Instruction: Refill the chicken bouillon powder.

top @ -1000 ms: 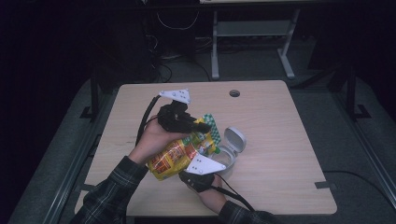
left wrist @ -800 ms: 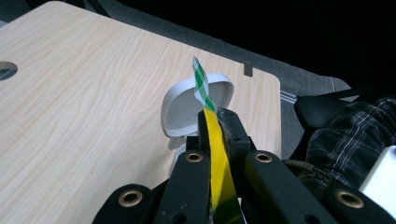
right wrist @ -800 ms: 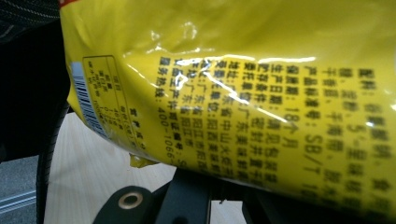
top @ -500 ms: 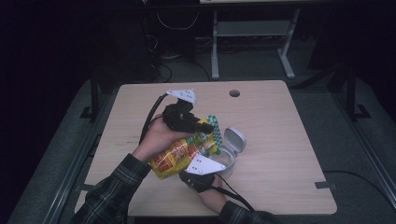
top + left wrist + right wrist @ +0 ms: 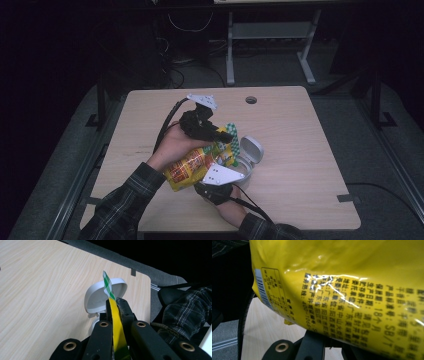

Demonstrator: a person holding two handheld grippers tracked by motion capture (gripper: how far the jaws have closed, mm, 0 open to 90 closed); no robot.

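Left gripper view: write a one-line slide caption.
Left gripper shut on the snack bag's yellow edge, above a white open-lidded container on the wooden table.

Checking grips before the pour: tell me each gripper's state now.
Left gripper: shut on the yellow plastic snack bag's green-checked top edge.
Right gripper: shut on the same bag's lower part.

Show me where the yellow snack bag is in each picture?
High view: the yellow snack bag lies middle-low, between both hands.
Left gripper view: its thin top edge stands pinched between the black jaws.
Right gripper view: it covers the upper picture.
Shared landmark: the wooden table.
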